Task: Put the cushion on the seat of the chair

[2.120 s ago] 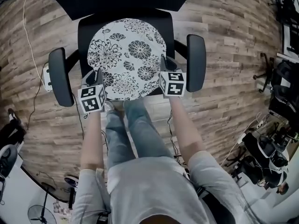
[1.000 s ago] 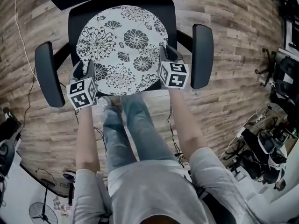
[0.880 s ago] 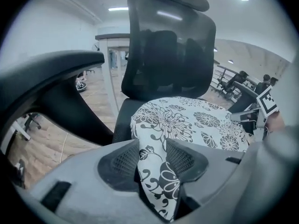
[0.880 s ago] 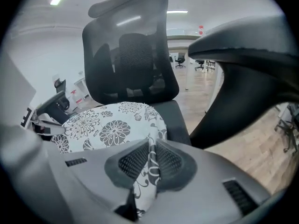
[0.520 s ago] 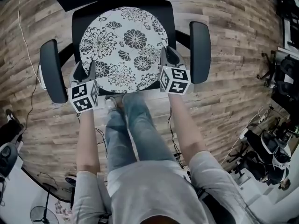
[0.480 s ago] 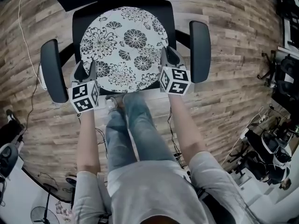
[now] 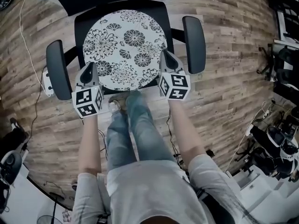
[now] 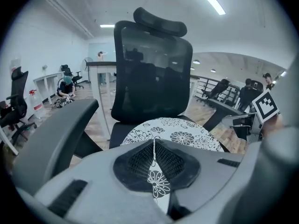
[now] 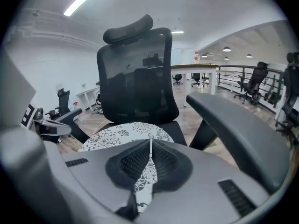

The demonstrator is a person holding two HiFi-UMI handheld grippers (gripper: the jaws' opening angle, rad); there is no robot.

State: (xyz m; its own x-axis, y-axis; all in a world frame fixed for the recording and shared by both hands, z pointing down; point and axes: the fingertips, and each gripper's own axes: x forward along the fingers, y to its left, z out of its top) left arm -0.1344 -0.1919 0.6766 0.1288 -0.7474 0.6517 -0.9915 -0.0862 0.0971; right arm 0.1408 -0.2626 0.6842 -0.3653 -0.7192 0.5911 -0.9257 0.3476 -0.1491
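Both left tool (image 8: 153,146) and right tool (image 9: 150,148) are shut on the rim of the round white black-flowered fabric cushion (image 7: 124,45) lying on the black chair seat (image 7: 161,17); they just rose, so release remains

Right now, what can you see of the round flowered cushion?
The round white fabric cushion with black flower prints looks thin and soft. It lies level over the black chair seat; whether it rests there is unclear. The left claw and the right claw are each shut on its near edge, a fold of cloth pinched between the pads.
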